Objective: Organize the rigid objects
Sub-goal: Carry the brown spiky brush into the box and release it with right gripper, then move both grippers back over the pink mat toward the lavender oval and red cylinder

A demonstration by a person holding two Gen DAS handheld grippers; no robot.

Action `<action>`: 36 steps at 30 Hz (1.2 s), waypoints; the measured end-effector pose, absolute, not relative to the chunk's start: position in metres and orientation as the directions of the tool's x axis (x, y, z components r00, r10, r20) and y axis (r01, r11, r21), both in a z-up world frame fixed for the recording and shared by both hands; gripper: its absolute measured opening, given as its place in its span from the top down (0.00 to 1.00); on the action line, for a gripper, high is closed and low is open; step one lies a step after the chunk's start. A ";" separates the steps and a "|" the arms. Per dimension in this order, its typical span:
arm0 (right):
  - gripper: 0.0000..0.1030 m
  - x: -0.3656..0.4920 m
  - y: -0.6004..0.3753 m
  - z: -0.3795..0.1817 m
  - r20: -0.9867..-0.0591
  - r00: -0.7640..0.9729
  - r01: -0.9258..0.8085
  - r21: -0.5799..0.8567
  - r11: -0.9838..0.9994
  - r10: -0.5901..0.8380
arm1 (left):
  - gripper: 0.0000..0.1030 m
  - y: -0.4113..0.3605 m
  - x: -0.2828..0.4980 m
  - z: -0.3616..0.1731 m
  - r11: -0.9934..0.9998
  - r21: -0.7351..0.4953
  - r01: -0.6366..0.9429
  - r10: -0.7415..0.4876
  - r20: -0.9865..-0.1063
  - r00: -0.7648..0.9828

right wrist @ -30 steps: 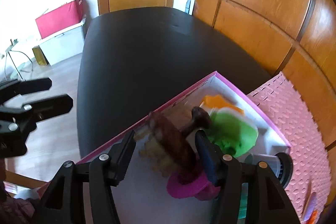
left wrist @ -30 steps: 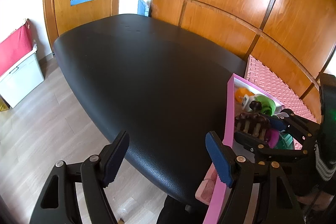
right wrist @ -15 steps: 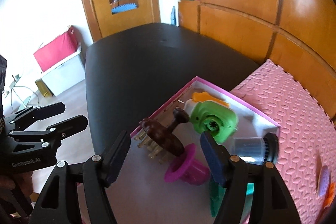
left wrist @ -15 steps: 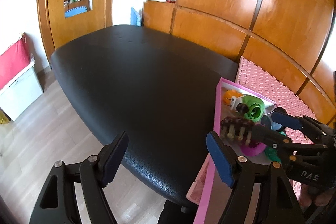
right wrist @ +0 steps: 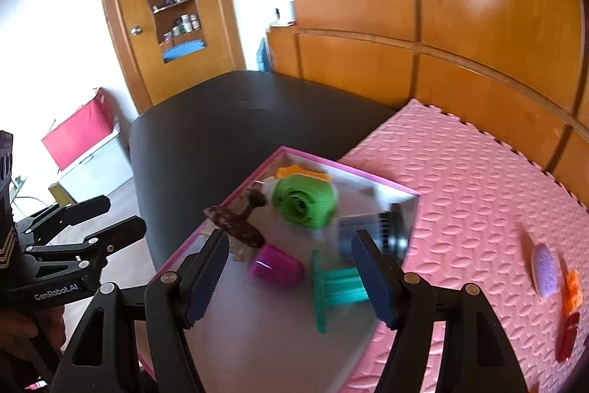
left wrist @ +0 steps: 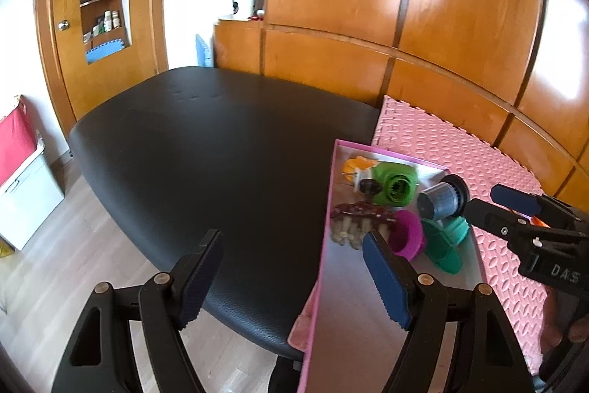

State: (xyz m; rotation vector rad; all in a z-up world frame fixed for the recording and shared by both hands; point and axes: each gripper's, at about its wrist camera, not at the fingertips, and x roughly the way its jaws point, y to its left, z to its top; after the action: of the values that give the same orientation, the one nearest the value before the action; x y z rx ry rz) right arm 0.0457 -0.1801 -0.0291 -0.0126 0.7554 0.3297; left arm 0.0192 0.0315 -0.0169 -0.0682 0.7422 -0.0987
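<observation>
Both grippers wide open, empty. Purple oval thing [right wrist: 546, 270] lies long-axis away on pink mat [right wrist: 478, 179], right of my right gripper [right wrist: 291, 277], nearer than left gripper [left wrist: 294, 279].

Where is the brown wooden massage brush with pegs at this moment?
The brown wooden massage brush lies inside the pink-rimmed box, against its left wall in the right wrist view, between the green round plastic toy and the magenta plastic cup.
</observation>
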 end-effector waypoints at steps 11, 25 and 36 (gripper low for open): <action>0.32 0.036 -0.241 -0.028 -0.673 0.713 -0.165 0.111 0.980 0.197 | 0.24 0.002 0.009 -0.013 0.988 -0.064 0.137 -0.144 -0.670 0.728; 0.32 0.012 -0.360 -0.018 -0.671 0.741 0.082 0.045 0.996 -0.030 | 0.22 -0.043 0.009 -0.003 0.966 -0.053 0.255 -0.222 -0.675 0.703; 0.32 -0.033 -0.501 -0.053 -0.679 0.682 0.490 0.149 0.859 -0.271 | 0.22 -0.103 0.008 0.006 0.924 0.024 0.381 -0.266 -0.678 0.686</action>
State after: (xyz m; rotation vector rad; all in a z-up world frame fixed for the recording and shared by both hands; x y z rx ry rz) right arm -0.0332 -0.5015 -0.0534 0.3346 0.6995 -0.4360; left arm 0.0084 -0.1034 0.0058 0.1680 0.7307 -0.3643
